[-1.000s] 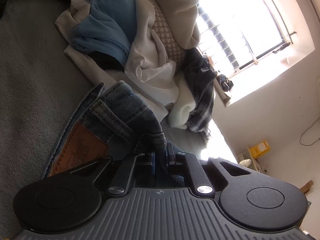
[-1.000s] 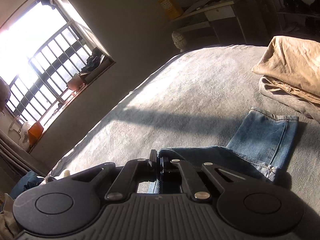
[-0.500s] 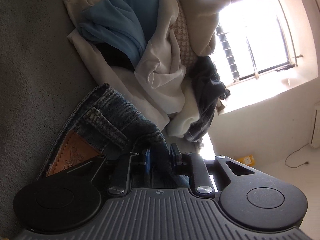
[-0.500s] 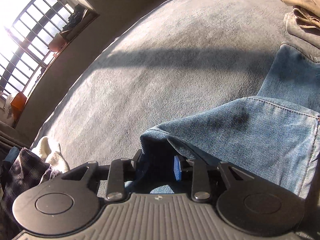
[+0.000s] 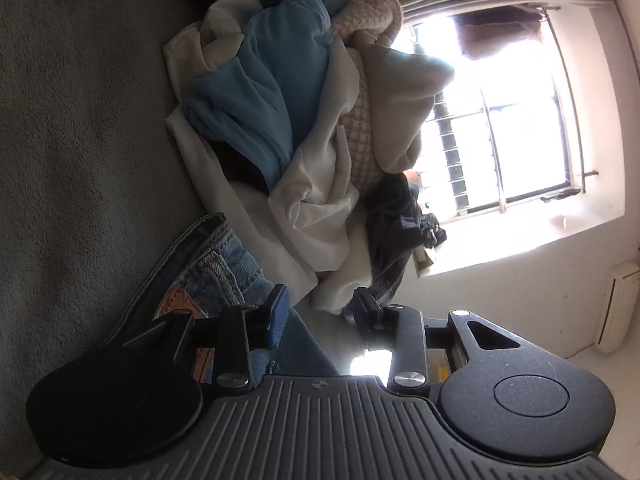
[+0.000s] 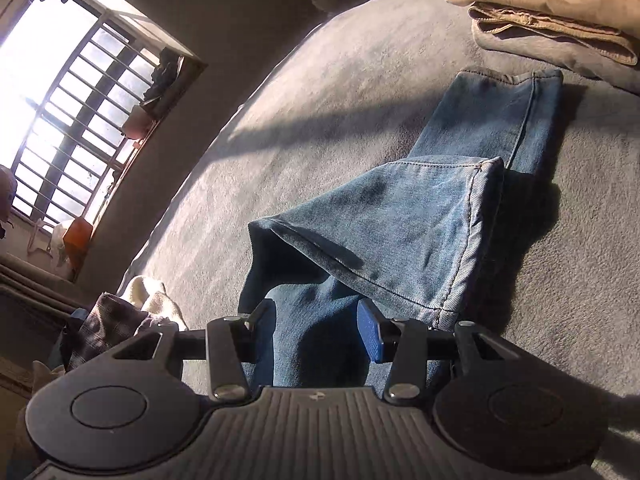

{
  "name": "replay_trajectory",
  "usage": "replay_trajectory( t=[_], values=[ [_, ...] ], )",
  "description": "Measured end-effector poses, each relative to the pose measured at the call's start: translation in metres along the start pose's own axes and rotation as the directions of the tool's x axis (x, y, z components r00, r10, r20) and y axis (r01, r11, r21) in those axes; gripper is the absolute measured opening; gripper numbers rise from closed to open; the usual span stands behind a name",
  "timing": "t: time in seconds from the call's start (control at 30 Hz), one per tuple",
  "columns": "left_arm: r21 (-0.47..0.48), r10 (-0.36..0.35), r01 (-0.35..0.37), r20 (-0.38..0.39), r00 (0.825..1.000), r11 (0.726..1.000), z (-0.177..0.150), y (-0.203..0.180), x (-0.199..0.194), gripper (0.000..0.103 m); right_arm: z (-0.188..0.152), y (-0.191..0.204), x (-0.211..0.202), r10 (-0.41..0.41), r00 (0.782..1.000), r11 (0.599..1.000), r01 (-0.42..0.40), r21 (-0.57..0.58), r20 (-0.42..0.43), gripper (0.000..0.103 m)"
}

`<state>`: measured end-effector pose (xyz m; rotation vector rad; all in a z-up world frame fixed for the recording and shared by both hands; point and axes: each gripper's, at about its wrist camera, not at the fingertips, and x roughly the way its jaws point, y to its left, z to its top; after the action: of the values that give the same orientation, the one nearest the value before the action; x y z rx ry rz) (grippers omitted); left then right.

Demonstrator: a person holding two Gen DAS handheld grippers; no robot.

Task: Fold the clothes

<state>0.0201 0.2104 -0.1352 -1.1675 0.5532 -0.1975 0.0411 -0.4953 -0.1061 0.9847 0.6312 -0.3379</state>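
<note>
The jeans lie on the grey bed cover, folded so that one leg hem rests on top of the other leg, which runs away toward the far right. The right gripper hangs just over the near end of the denim with its jaws spread wide; the blue pads stand apart on either side of the cloth and grip nothing. Beyond the far leg a folded stack of beige and tan clothes sits at the far right of the bed.

In the left wrist view the left gripper is likewise spread, nothing between its pads. The jeans' waistband with its brown leather patch lies just below and to its left. Farther off is a heap of unfolded clothes, blue, white and checked, near the barred window
</note>
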Motion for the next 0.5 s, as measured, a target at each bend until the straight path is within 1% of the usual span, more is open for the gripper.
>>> replay_trajectory(
  t=[0.1,0.17,0.2,0.23,0.27,0.33,0.4,0.47,0.5],
  values=[
    [0.093,0.03,-0.025,-0.061,0.998,0.995,-0.011,-0.009,-0.017,0.036,-0.017,-0.017,-0.019,0.061,0.997,0.998,-0.059,0.038,-0.055,0.049],
    [0.155,0.054,-0.038,-0.1,0.994,0.987,-0.018,-0.015,-0.028,0.036,-0.034,-0.025,-0.024,0.093,0.987,0.995,-0.088,0.044,-0.128,0.05],
    [0.188,0.071,-0.048,-0.12,0.99,0.981,-0.023,-0.017,-0.036,0.036,-0.044,-0.028,-0.024,0.113,0.978,0.993,-0.106,0.045,-0.173,0.052],
    [0.213,0.086,-0.055,-0.135,0.987,0.975,-0.028,-0.018,-0.043,0.036,-0.055,-0.032,-0.023,0.133,0.966,0.991,-0.126,0.047,-0.221,0.055],
    [0.226,0.092,-0.056,-0.153,0.984,0.973,-0.033,-0.018,-0.051,0.037,-0.066,-0.033,-0.02,0.144,0.952,0.99,-0.137,0.047,-0.268,0.057],
    [0.217,0.101,-0.056,-0.205,0.973,0.975,-0.042,-0.011,-0.062,0.043,-0.089,-0.035,-0.013,0.163,0.918,0.987,-0.154,0.052,-0.362,0.06],
    [0.184,0.107,-0.064,-0.232,0.967,0.981,-0.053,-0.001,-0.07,0.047,-0.114,-0.034,-0.004,0.192,0.878,0.981,-0.175,0.079,-0.439,0.061],
    [0.142,0.112,-0.078,-0.242,0.964,0.987,-0.064,0.009,-0.07,0.054,-0.137,-0.031,0.006,0.232,0.841,0.973,-0.196,0.126,-0.489,0.063],
    [0.121,0.114,-0.086,-0.246,0.962,0.989,-0.069,0.014,-0.07,0.059,-0.148,-0.027,0.012,0.243,0.826,0.97,-0.198,0.142,-0.509,0.066]
  ],
)
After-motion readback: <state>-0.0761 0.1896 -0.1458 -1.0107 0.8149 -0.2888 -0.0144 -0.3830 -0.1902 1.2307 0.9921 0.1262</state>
